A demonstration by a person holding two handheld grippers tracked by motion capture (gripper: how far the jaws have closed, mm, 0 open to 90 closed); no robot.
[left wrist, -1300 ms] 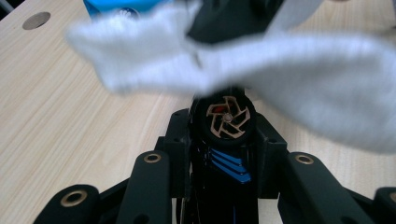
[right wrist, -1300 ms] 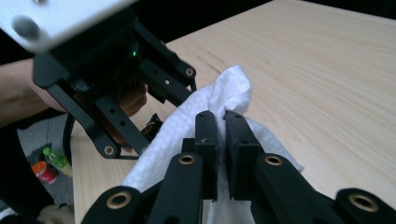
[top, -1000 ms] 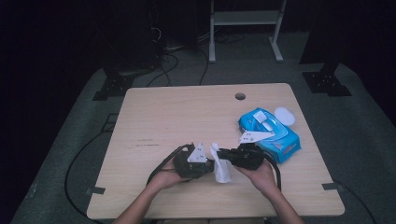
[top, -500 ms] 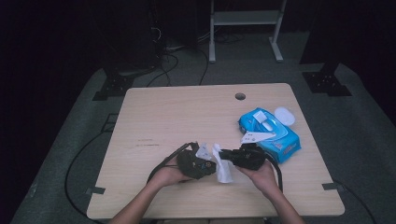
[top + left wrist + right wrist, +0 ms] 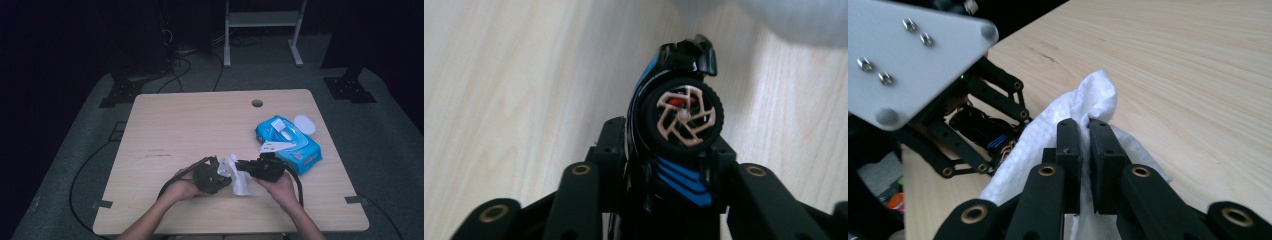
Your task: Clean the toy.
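White wipe [image 5: 1083,107] sits pinched between your right gripper [image 5: 1087,150] fingers, which are nearly together on its cloth, just above the wooden surface [image 5: 200,125]. Your left gripper [image 5: 674,165] fingers clamp a black toy car [image 5: 679,120] with blue stripes, and they have just been closing on it. Near your right hand, the blue wipes pack [image 5: 292,140] lies open.

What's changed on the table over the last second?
Very little. The left claw, holding the toy car, has just been opening a bit and closing again on it. The right claw stays clamped on the white wipe beside the car. Both hands kept their place, and the blue wipe pack and table are as before.
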